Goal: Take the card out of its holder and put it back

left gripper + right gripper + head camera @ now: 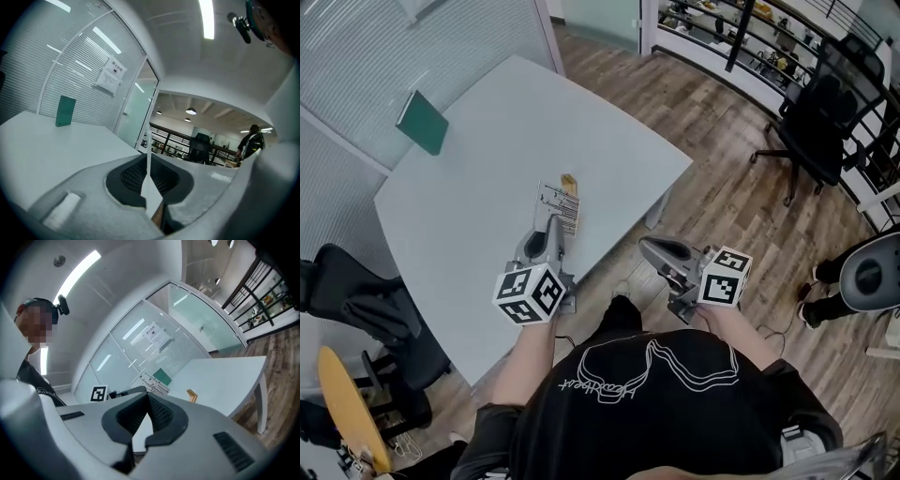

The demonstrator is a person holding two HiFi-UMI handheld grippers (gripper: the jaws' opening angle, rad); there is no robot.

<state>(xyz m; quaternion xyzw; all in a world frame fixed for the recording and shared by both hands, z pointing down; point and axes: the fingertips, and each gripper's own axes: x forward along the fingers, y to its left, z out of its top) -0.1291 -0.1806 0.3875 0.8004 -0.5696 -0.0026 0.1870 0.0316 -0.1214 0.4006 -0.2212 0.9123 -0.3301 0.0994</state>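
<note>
left gripper (552, 228) pinched on card (559, 204), looks light, thin, bendy; grip low edge. right gripper (651, 248) closed, empty. holder (569, 182) at card's 12 o'clock.

The black T-shirt (647, 422) bears a white line print; left claw (551, 225) and right claw (649, 246) are grey.

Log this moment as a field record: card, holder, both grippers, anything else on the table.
card: white printed card, out of its holder, seen edge-on between the left gripper's jaws
holder: small wooden holder on the white table, no card in it
left gripper: shut on the card
right gripper: shut, nothing between its jaws
other: green upright panel at the table's far side, near the glass wall
</note>
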